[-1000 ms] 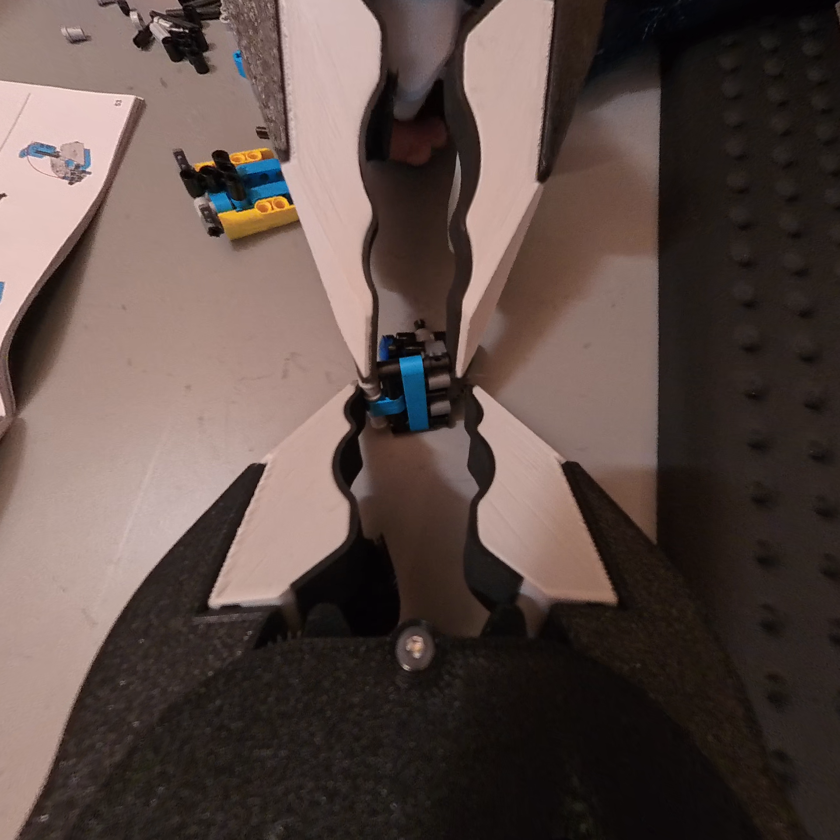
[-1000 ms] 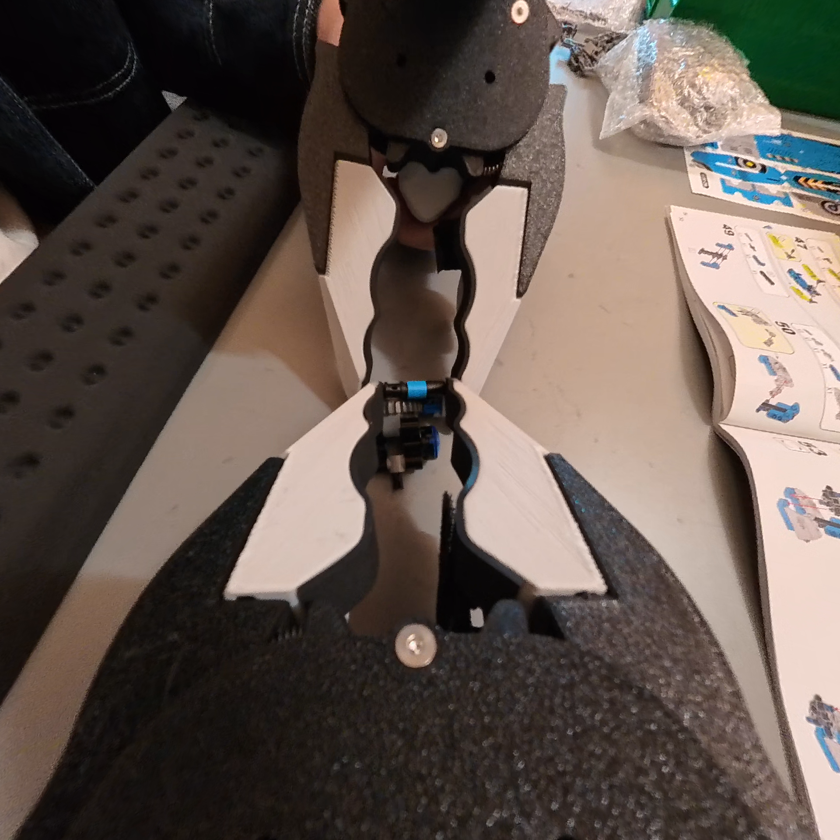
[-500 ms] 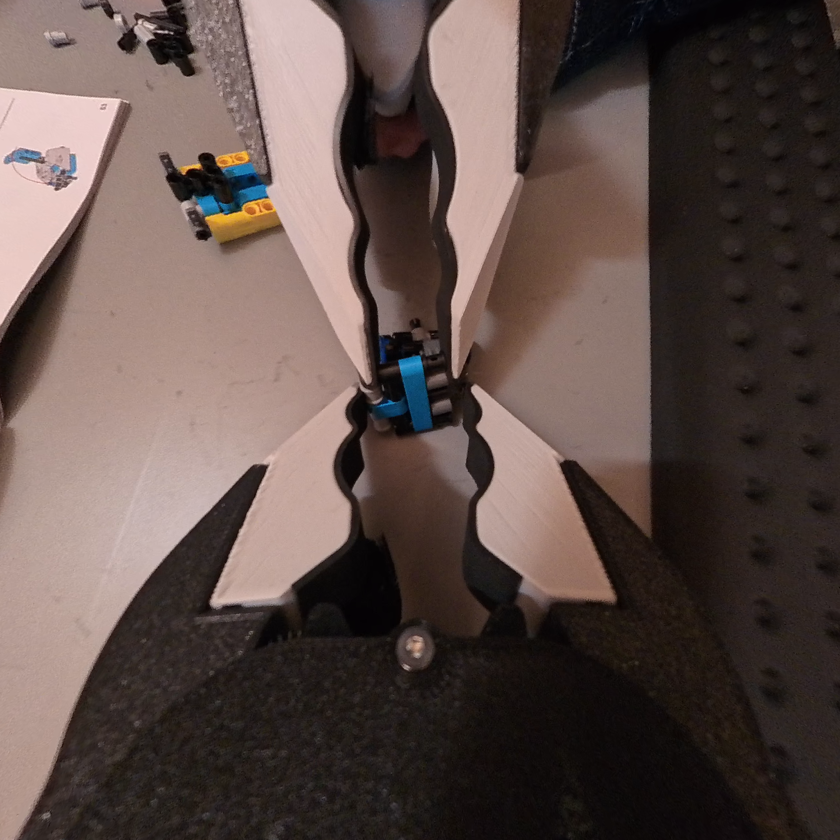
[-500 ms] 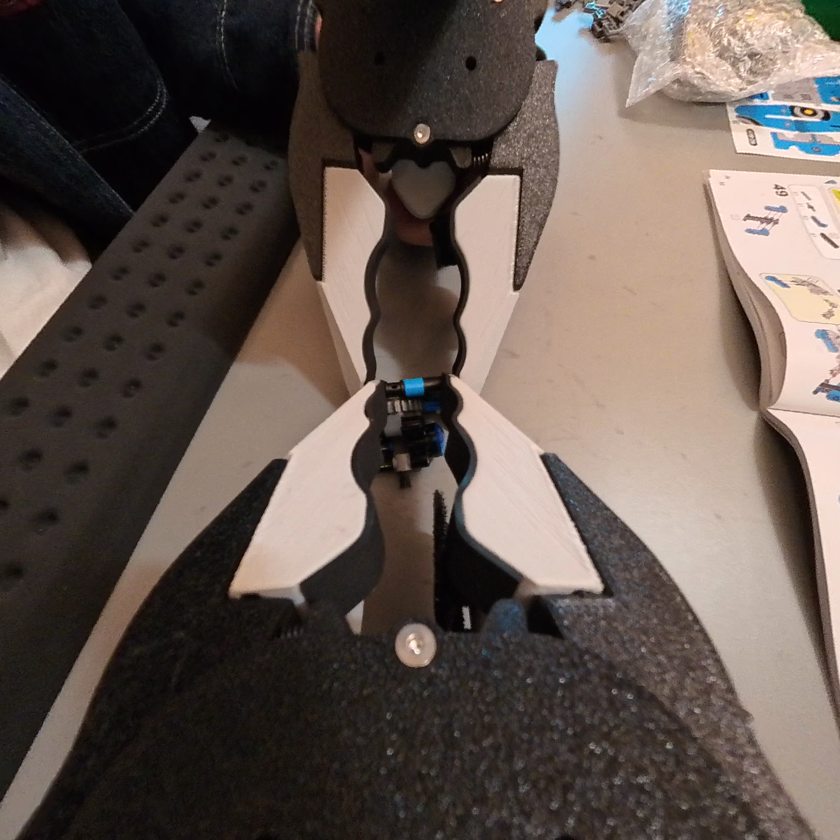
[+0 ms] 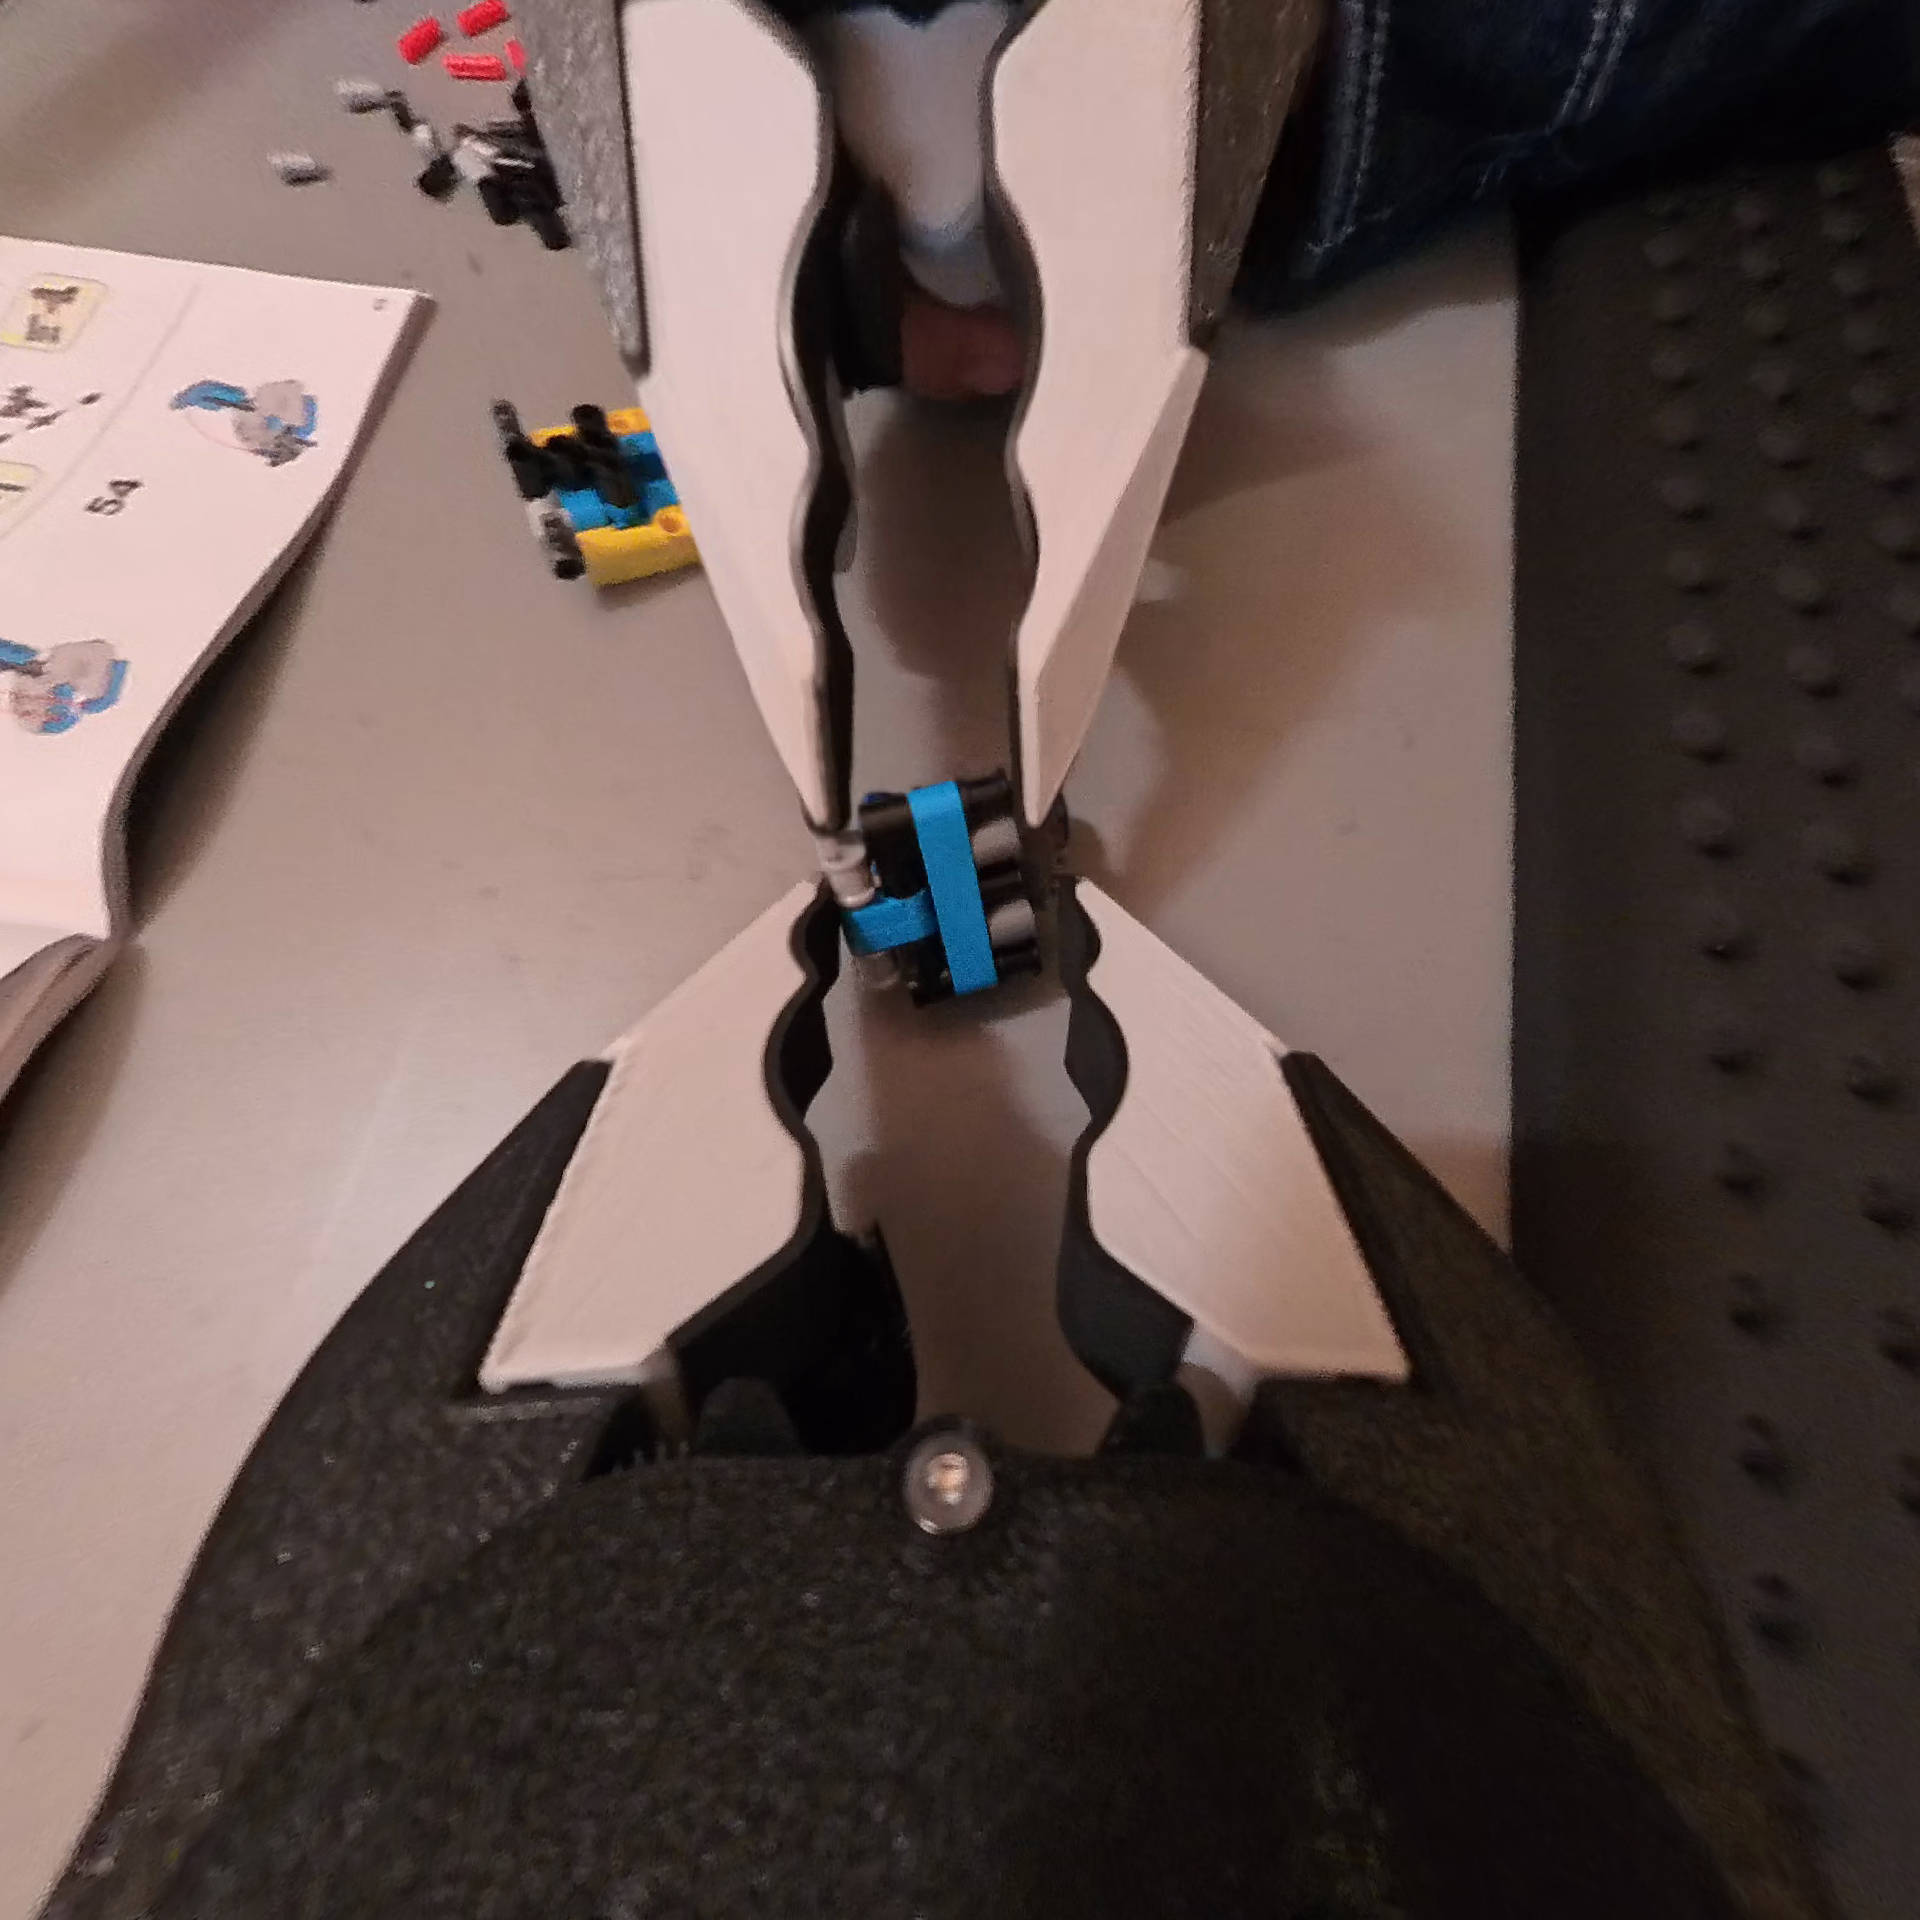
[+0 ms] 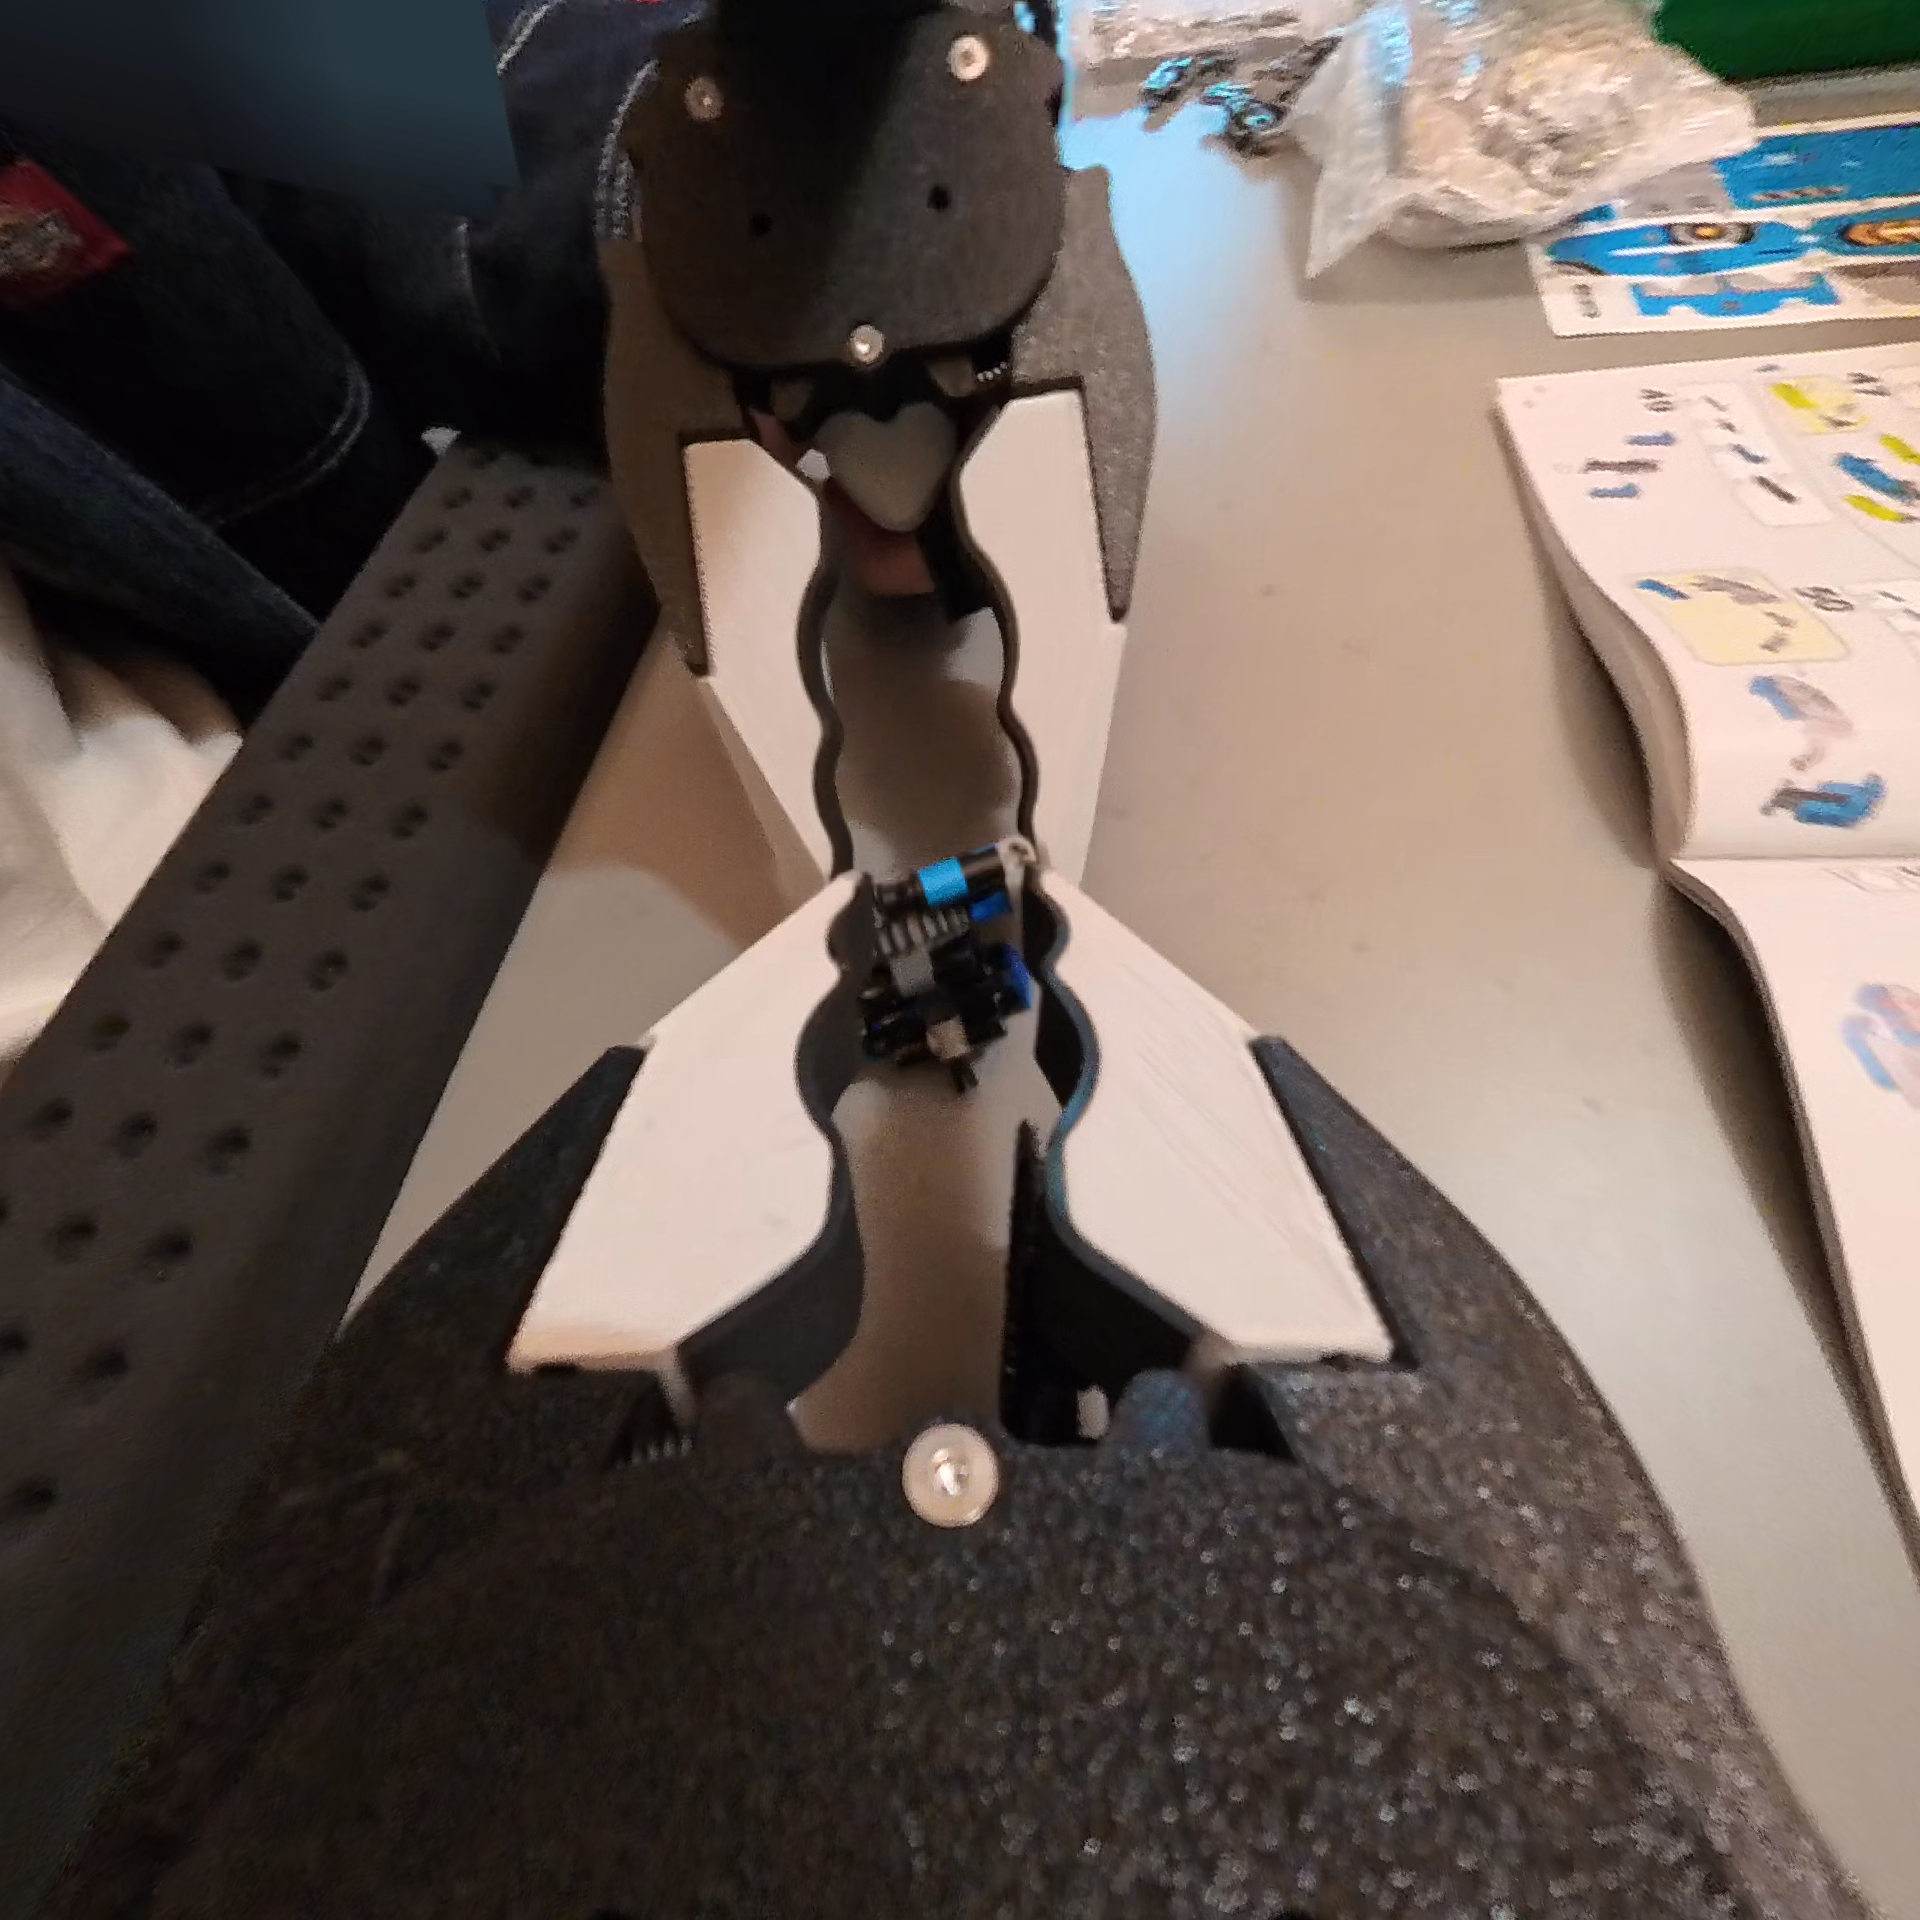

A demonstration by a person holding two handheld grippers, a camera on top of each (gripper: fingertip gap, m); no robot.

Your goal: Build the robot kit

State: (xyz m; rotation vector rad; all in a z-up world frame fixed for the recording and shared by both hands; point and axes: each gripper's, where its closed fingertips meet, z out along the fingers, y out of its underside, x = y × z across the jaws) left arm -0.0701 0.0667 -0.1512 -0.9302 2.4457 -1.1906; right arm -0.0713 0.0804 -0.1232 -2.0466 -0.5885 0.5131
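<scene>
A small black and blue brick assembly (image 5: 956,894) hangs above the grey table (image 5: 416,831), clamped from opposite sides by the two grippers tip to tip. My left gripper (image 5: 948,914) is shut on its near end. The right gripper (image 5: 930,816) comes in from the top of the left wrist view and grips its far end. In the right wrist view, my right gripper (image 6: 945,888) is shut on the assembly (image 6: 935,987), which is a little tilted. The left gripper (image 6: 940,857) faces it from beyond.
An open instruction booklet (image 5: 156,520) (image 6: 1766,675) lies on the table. A yellow, blue and black sub-assembly (image 5: 608,499) and loose small parts (image 5: 468,156) lie beyond it. A plastic bag of parts (image 6: 1507,135) is at the back. A black perforated panel (image 5: 1714,831) (image 6: 260,883) borders the table, with a person's denim-clad legs (image 5: 1558,104) behind it. The grippers are tip to tip, or close to it.
Both grippers stay clamped on the assembly. The pair has shifted over the table, so more of the booklet shows in the left wrist view. The assembly is now tilted slightly.
</scene>
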